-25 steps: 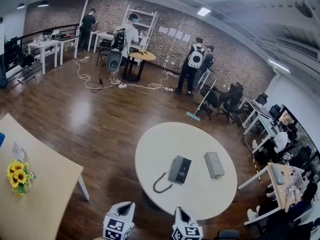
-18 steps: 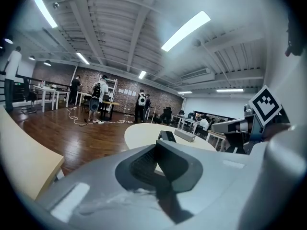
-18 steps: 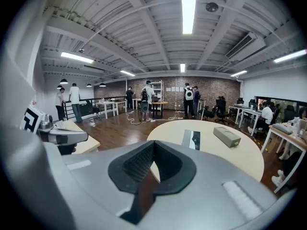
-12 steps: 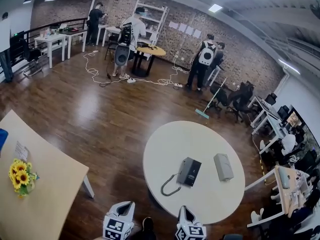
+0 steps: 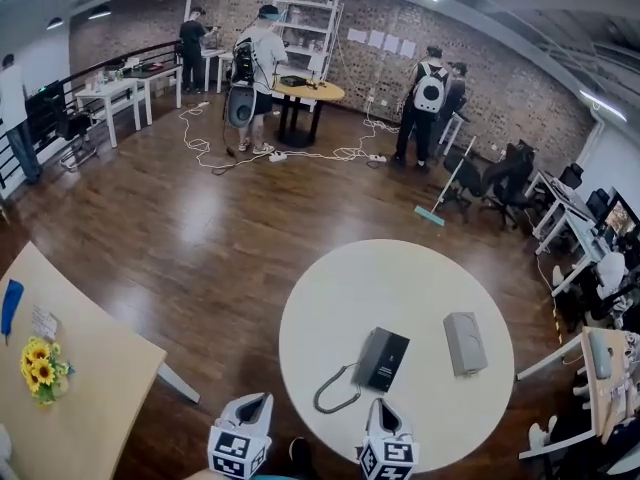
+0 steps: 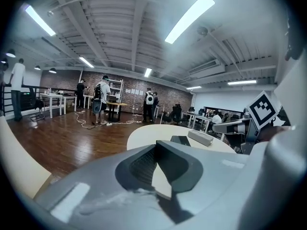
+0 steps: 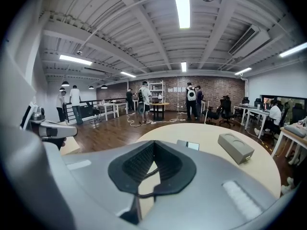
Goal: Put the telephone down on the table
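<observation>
A dark telephone (image 5: 382, 360) lies flat on the round white table (image 5: 380, 283), its curly cord (image 5: 335, 388) looping off to the left. My left gripper (image 5: 252, 401) hangs over the floor just off the table's near-left edge, shut and holding nothing. My right gripper (image 5: 381, 408) is over the table's near edge, just short of the telephone, also shut and bare. In the left gripper view the gripper (image 6: 156, 145) faces the telephone (image 6: 181, 140) from a distance. The right gripper (image 7: 153, 143) points at the telephone (image 7: 188, 145) in its own view.
A grey box (image 5: 465, 343) lies to the right of the telephone on the table. A wooden table (image 5: 90, 398) with sunflowers (image 5: 40, 363) stands at the left. Several people stand at the far brick wall; a broom (image 5: 440, 193), chairs and floor cables lie beyond.
Both grippers have come closer to the round table. The table and telephone now sit nearer and larger in the head view, and the right gripper has reached the table's near edge.
</observation>
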A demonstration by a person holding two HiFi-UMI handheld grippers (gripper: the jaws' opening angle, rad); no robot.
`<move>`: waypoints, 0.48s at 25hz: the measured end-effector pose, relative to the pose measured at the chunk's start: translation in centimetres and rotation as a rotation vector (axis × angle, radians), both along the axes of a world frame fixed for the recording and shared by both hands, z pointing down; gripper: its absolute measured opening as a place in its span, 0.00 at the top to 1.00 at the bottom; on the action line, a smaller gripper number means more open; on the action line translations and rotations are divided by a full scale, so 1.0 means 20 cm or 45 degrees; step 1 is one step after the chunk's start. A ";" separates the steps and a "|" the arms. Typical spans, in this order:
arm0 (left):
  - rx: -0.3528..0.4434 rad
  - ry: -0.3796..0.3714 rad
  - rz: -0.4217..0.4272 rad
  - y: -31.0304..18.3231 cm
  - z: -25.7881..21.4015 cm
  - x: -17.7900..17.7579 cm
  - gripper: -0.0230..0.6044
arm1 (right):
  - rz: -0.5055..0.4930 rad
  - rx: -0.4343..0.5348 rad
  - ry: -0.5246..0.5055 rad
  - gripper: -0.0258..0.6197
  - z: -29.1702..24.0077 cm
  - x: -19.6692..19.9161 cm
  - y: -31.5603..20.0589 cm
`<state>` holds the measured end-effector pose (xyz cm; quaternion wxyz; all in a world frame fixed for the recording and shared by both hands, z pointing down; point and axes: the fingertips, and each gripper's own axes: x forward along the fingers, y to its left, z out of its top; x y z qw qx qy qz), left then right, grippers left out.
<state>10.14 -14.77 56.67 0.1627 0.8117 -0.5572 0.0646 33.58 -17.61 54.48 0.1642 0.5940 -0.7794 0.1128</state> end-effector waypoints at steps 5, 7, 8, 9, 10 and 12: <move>-0.004 -0.036 -0.005 -0.26 -0.04 0.20 0.94 | -0.022 -0.013 -0.025 0.97 0.03 0.17 -0.27; -0.007 -0.055 0.018 -0.36 -0.05 0.31 0.94 | -0.024 -0.023 -0.037 0.97 0.05 0.24 -0.36; -0.003 -0.068 0.034 -0.40 -0.06 0.36 0.94 | -0.024 -0.029 -0.043 0.97 0.06 0.27 -0.39; 0.007 -0.082 0.049 -0.45 -0.07 0.42 0.94 | -0.024 -0.032 -0.049 0.97 0.07 0.30 -0.43; 0.020 -0.093 0.064 -0.50 -0.09 0.47 0.94 | -0.023 -0.031 -0.054 0.97 0.08 0.32 -0.47; 0.042 -0.110 0.086 -0.60 -0.11 0.56 0.94 | -0.027 -0.025 -0.056 0.97 0.08 0.37 -0.55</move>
